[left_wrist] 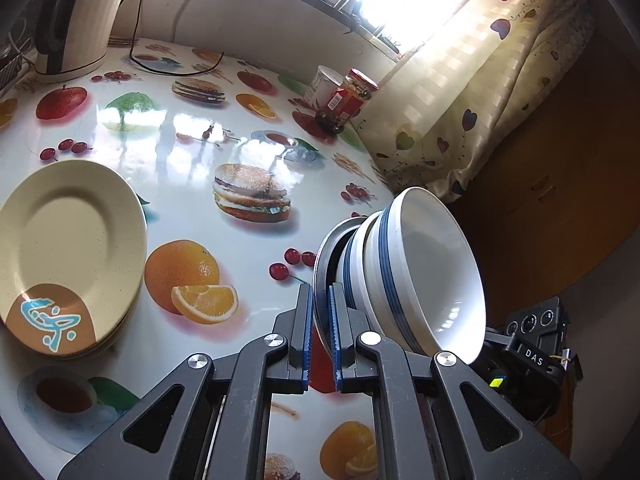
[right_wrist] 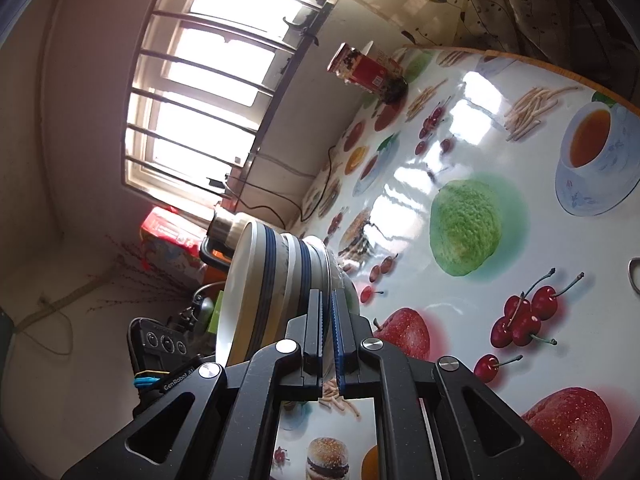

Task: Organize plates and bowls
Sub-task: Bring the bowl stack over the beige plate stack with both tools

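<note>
Two nested white bowls [left_wrist: 432, 272] with blue bands stand on a grey-rimmed plate [left_wrist: 323, 256], carried above the fruit-print table [left_wrist: 248, 248]. My left gripper [left_wrist: 320, 294] is shut on that plate's rim. In the right wrist view the same bowls [right_wrist: 260, 280] and plate [right_wrist: 325, 264] appear, with my right gripper [right_wrist: 326, 298] shut on the opposite rim. The right gripper's body [left_wrist: 536, 344] shows past the bowls. A stack of cream plates [left_wrist: 72, 240] with a brown and blue mark lies on the table to the left.
A white electric kettle [left_wrist: 76, 20] and its black cord stand at the back left. A red-labelled jar [left_wrist: 352, 96] and a white tub [left_wrist: 324, 84] sit near the far edge by the curtain [left_wrist: 480, 100]. A metal loop [right_wrist: 634, 276] pokes in at the right.
</note>
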